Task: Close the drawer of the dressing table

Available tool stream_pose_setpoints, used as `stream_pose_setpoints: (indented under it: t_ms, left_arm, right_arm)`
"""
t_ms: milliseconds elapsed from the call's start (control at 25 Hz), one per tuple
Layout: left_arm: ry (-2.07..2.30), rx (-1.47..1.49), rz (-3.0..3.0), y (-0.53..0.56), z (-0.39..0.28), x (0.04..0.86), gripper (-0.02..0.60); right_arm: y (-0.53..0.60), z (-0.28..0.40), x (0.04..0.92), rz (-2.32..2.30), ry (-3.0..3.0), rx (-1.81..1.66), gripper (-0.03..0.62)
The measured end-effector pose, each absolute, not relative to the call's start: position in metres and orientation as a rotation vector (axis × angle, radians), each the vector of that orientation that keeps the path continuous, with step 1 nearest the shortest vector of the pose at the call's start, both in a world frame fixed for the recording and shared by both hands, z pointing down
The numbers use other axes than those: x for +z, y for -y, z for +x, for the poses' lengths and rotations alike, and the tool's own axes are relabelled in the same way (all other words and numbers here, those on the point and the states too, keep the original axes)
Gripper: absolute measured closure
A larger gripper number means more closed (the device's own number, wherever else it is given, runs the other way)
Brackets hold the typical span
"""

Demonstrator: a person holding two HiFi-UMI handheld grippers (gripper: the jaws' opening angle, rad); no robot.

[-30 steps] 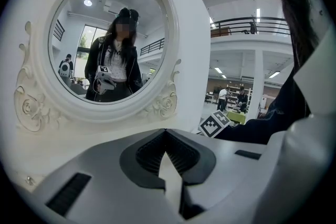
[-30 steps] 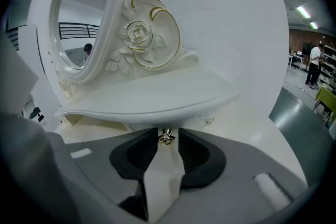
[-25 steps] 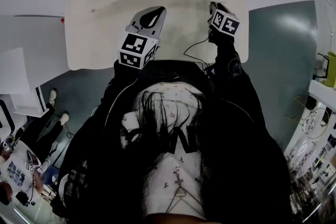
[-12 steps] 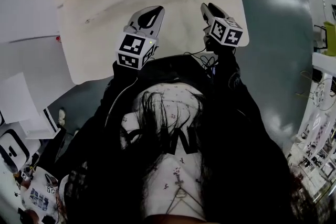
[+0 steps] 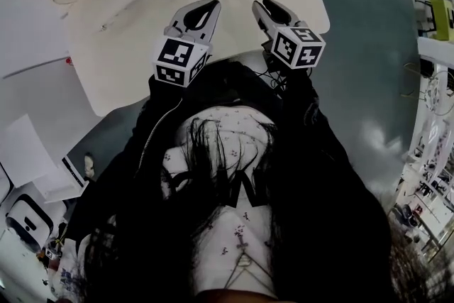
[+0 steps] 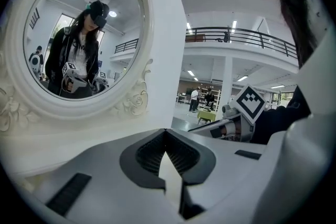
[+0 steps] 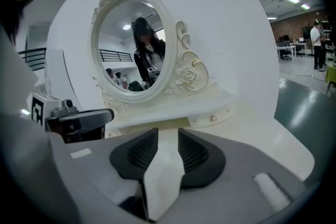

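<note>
The white dressing table (image 5: pixel 135 25) lies below both grippers in the head view. The right gripper view shows its oval mirror (image 7: pixel 134 44). Under the mirror shelf a drawer (image 7: pixel 153 124) stands partly out, with pale wood showing inside. Beside it is a shut drawer front with a small knob (image 7: pixel 213 119). My right gripper (image 7: pixel 168 132) hangs above the tabletop short of that drawer, jaws apart and empty. My left gripper (image 6: pixel 166 132) points at the mirror frame (image 6: pixel 134 105), with its tips together on nothing. In the head view the left gripper (image 5: pixel 206 7) and right gripper (image 5: pixel 264 7) are side by side.
The table's front edge (image 5: pixel 213 64) runs just ahead of the person's body. Grey floor (image 5: pixel 369 46) lies to the right of the table. Desks and people stand far off in the hall (image 7: pixel 317 44). White boards and boxes (image 5: pixel 28 152) sit on the left.
My right gripper has risen and come nearer to the left one, so its jaws now show in the head view. The left gripper shifted a little. The head view has swung.
</note>
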State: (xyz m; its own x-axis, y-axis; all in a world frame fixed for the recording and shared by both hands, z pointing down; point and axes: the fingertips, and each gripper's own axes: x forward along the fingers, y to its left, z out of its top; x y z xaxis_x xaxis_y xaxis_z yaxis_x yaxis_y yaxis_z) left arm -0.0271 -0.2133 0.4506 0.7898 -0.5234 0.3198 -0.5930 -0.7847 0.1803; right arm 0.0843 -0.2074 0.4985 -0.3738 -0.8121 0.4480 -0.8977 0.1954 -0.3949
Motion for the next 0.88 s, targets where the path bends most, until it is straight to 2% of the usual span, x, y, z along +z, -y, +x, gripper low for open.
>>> stream_pose_setpoints:
  t_ms: [120, 400, 520, 880]
  left_arm:
    - [0.893, 0.368, 2.698, 0.208, -0.027, 0.452, 0.581]
    - [1.023, 0.338, 2.672, 0.169, -0.008, 0.442, 0.581]
    - [1.12, 0.347, 2.623, 0.136, 0.003, 0.445, 0.581]
    - [1.351, 0.396, 2.477, 0.006, -0.024, 0.453, 0.581]
  right_arm:
    - [0.197, 0.082, 0.5, 1.658, 2.325, 0.915, 0.503]
    - [0.144, 0.099, 0.492, 1.557, 2.396, 0.87, 0.505]
    - [0.108, 0.112, 0.486, 1.494, 2.45, 0.854, 0.526]
    - [0.002, 0.1, 0.474, 1.307, 2.593, 0.813, 0.526]
